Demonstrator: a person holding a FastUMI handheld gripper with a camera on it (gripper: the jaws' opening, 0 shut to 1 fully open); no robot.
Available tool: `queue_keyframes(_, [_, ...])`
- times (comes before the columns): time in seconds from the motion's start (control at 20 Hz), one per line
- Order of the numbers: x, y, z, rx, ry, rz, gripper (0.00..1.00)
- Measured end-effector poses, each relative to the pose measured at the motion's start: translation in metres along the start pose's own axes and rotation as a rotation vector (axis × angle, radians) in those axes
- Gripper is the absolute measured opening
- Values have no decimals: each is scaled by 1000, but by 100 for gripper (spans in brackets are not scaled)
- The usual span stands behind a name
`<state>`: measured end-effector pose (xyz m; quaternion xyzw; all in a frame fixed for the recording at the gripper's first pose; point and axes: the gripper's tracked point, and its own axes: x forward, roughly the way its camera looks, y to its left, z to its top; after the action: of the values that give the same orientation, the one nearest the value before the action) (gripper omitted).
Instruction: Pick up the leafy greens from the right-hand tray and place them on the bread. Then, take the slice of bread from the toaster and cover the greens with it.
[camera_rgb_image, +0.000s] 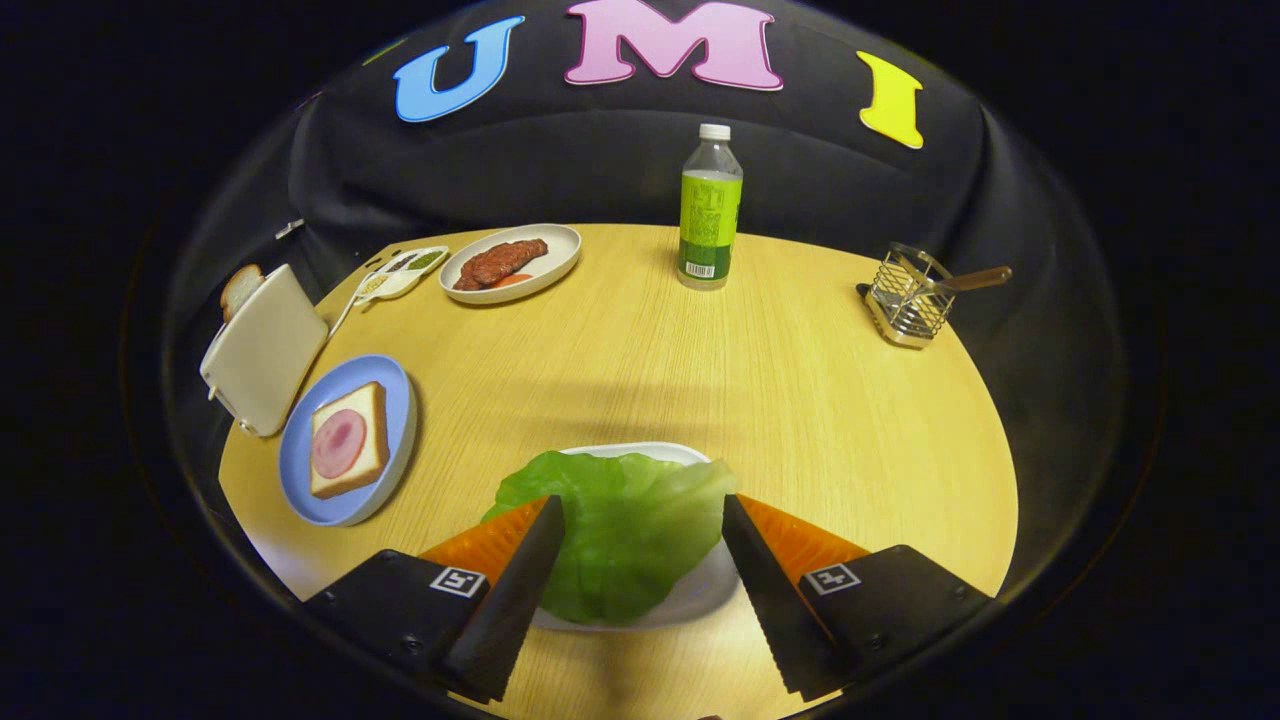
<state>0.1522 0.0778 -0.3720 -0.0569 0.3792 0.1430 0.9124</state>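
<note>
A light green lettuce leaf (625, 525) lies on a white tray (700, 590) between my fingers. My gripper (640, 508) is open, one finger on each side of the leaf, and I cannot tell whether they touch it. To the left, a blue plate (395, 400) carries a slice of bread (372, 410) topped with a round of ham (338, 443). Behind that plate stands a white toaster (265, 350) with a second bread slice (241, 288) sticking out of its top.
Across the round wooden table (640, 360) stands a green-labelled bottle (709, 210). A white dish with cooked meat (510, 262) and a small seasoning tray (405, 270) sit far left. A wire holder with a wooden-handled tool (915, 295) stands far right.
</note>
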Motion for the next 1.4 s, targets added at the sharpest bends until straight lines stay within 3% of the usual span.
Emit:
queue_keyframes(0.25, [23,2,-16,2,72,-7,98])
queue_keyframes(0.55, [27,2,-18,-6,94,-16,89])
queue_keyframes(0.65, [27,2,-19,-11,102,-10,80])
queue_keyframes(0.85, [26,4,-19,-10,124,-2,79])
queue_keyframes(0.95, [26,5,-20,-9,126,-12,49])
queue_keyframes(1.05, [26,9,-20,-14,129,-1,48])
queue_keyframes(1.1, [25,10,-20,-13,124,-1,35])
queue_keyframes(1.2, [25,12,-19,-43,124,5,19])
queue_keyframes(1.25, [26,13,-19,-44,124,0,19])
queue_keyframes(1.3, [25,15,-19,-45,127,4,9])
queue_keyframes(1.4, [28,15,-21,-27,137,18,8])
